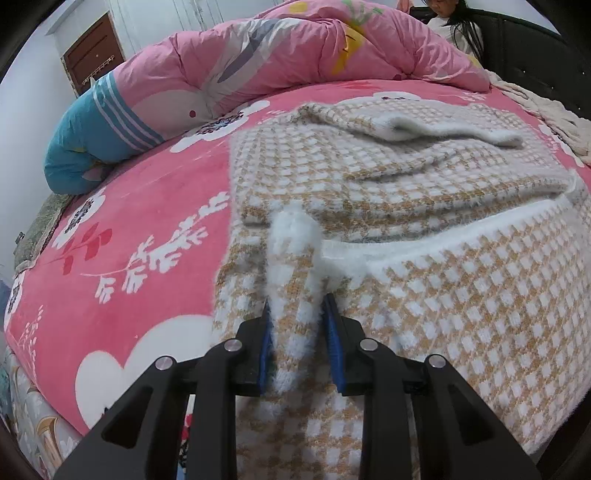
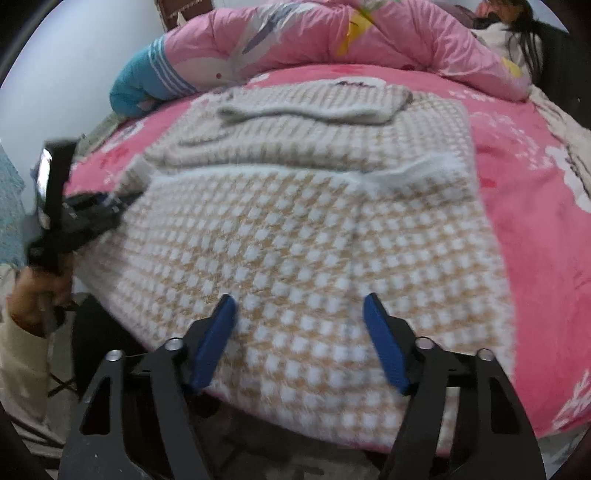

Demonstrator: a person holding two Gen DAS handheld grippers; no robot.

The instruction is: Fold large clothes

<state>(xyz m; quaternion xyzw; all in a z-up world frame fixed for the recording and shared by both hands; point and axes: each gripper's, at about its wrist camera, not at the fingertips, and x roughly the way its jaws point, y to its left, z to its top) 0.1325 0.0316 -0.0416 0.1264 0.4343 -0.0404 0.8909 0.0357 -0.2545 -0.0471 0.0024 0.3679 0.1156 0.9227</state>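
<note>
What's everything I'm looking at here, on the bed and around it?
Checked sweater: one, tan and white, fluffy, partly folded, middle of the bed.
Bed sheet: one, pink with white flowers, under the sweater.
Quilt: one, pink with a blue end, bunched along the far side.
Seated person: one, dark hair, far right corner.
Door: one, brown, back left.
Left gripper: black with blue pads, shut on a strip of the sweater.
Right gripper: black with blue pads, open above the sweater's near edge.
Left hand: holds the left gripper's handle.
</note>
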